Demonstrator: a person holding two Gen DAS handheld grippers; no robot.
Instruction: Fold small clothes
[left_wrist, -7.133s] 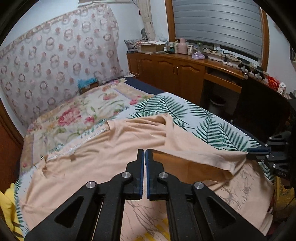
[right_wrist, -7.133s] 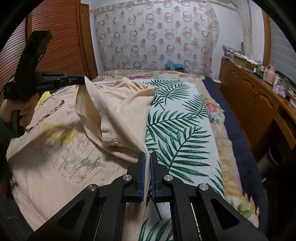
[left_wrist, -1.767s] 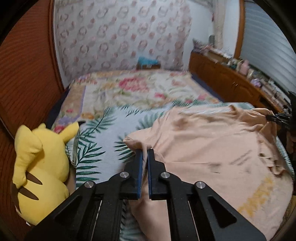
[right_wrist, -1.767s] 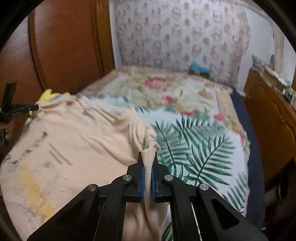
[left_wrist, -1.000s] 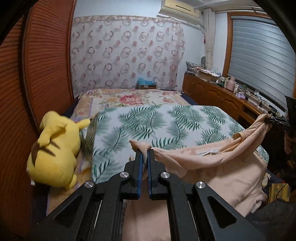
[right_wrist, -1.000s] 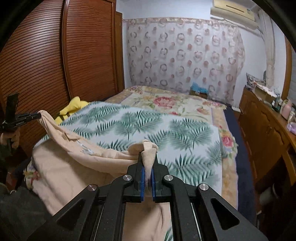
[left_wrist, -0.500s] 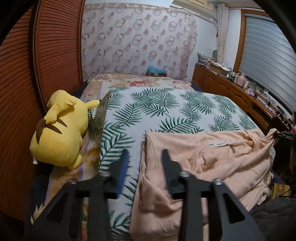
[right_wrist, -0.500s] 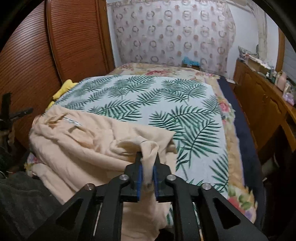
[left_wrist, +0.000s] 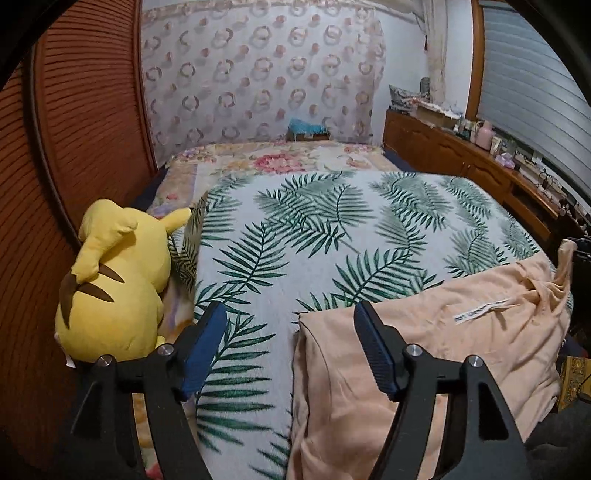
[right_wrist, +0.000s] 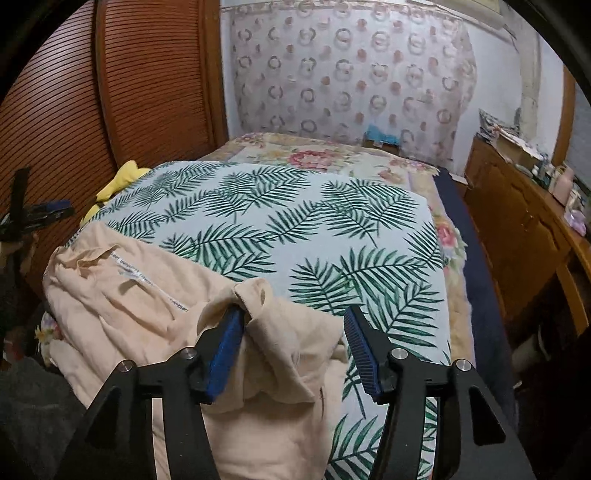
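A peach shirt (left_wrist: 436, 354) lies folded over at the near end of the bed, its white neck label (left_wrist: 480, 314) facing up. My left gripper (left_wrist: 288, 347) hangs above the shirt's left corner with its jaws opening; the cloth lies loose below them and neither pad presses it. In the right wrist view the same peach shirt (right_wrist: 155, 295) spreads to the left. My right gripper (right_wrist: 295, 343) has its jaws opening too; a bunched corner of cloth (right_wrist: 258, 295) rests against the left pad, unpinched. The other gripper shows at the far left edge (right_wrist: 40, 214).
A leaf-print blanket (left_wrist: 332, 236) covers the bed, with a floral quilt (left_wrist: 280, 162) beyond it. A yellow plush toy (left_wrist: 110, 280) lies at the bed's left edge against a wooden sliding door (left_wrist: 74, 147). A wooden cabinet (right_wrist: 524, 236) with clutter on top runs along the right.
Both grippers held the shirt's upper edge lifted and stretched a second ago. The shirt has dropped onto the bed in a fold, and both pairs of jaws have spread apart and let go.
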